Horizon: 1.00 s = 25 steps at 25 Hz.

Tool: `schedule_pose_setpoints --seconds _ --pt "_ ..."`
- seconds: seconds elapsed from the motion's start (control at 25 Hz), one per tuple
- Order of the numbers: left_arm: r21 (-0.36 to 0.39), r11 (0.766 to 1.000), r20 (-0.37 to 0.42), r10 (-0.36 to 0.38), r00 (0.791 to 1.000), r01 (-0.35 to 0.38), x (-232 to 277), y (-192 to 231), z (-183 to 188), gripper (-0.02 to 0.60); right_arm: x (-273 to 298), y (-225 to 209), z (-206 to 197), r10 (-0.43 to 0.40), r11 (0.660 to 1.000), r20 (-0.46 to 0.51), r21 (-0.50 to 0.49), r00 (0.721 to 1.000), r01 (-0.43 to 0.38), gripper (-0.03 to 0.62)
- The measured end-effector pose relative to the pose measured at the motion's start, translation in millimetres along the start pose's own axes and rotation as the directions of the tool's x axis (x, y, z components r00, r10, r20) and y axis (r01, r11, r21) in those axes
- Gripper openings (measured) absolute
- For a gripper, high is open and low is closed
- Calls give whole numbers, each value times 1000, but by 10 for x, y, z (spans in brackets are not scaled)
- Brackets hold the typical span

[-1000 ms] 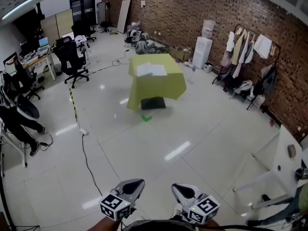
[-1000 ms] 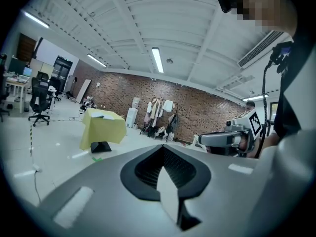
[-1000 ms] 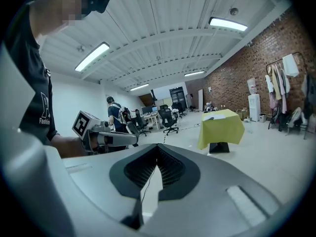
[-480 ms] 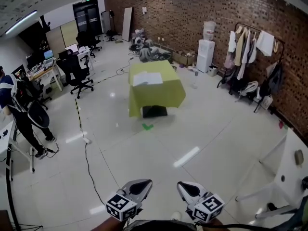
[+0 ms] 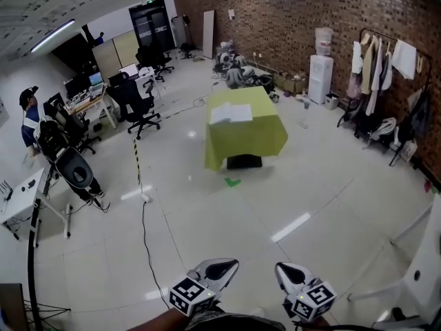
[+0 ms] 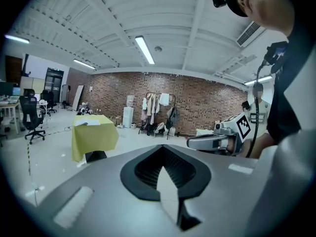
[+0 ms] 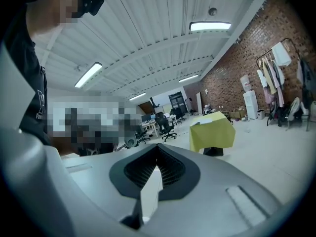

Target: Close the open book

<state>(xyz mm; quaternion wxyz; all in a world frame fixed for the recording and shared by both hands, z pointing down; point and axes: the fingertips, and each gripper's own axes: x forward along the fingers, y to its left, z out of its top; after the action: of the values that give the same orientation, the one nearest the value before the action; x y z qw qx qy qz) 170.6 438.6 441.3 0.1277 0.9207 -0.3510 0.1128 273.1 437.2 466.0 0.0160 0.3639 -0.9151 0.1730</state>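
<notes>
An open book point(image 5: 231, 113) with white pages lies on a table under a yellow-green cloth point(image 5: 249, 133), far across the room. The same open book point(image 6: 88, 123) shows small at the left of the left gripper view, and the book point(image 7: 203, 121) appears small on the table in the right gripper view. My left gripper point(image 5: 222, 271) and right gripper point(image 5: 288, 275) are at the bottom edge of the head view, side by side, both shut with nothing between the jaws. Both are several metres from the table.
White tiled floor lies between me and the table, with a black cable point(image 5: 145, 233) and a green mark point(image 5: 233, 182). Office chairs point(image 5: 141, 105) and desks stand at the left with a person point(image 5: 31, 123). A clothes rack point(image 5: 386, 67) and water dispenser point(image 5: 321, 71) line the brick wall.
The table and book have shifted right and slightly nearer in the head view. Both grippers have moved along with the view, still shut. A person has come into sight at the left.
</notes>
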Motion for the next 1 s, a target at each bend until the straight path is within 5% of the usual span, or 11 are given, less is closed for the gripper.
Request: schedule_pose_setpoints --seconds 0.52,1.0 --pt "-51 999 8 20 1000 -19 116 478 -101 8 437 -95 -30 20 1000 -72 -18 997 -21 8" --pt "-41 999 58 20 998 -18 -185 2243 231 8 2014 120 279 -26 999 -101 -37 995 23 8"
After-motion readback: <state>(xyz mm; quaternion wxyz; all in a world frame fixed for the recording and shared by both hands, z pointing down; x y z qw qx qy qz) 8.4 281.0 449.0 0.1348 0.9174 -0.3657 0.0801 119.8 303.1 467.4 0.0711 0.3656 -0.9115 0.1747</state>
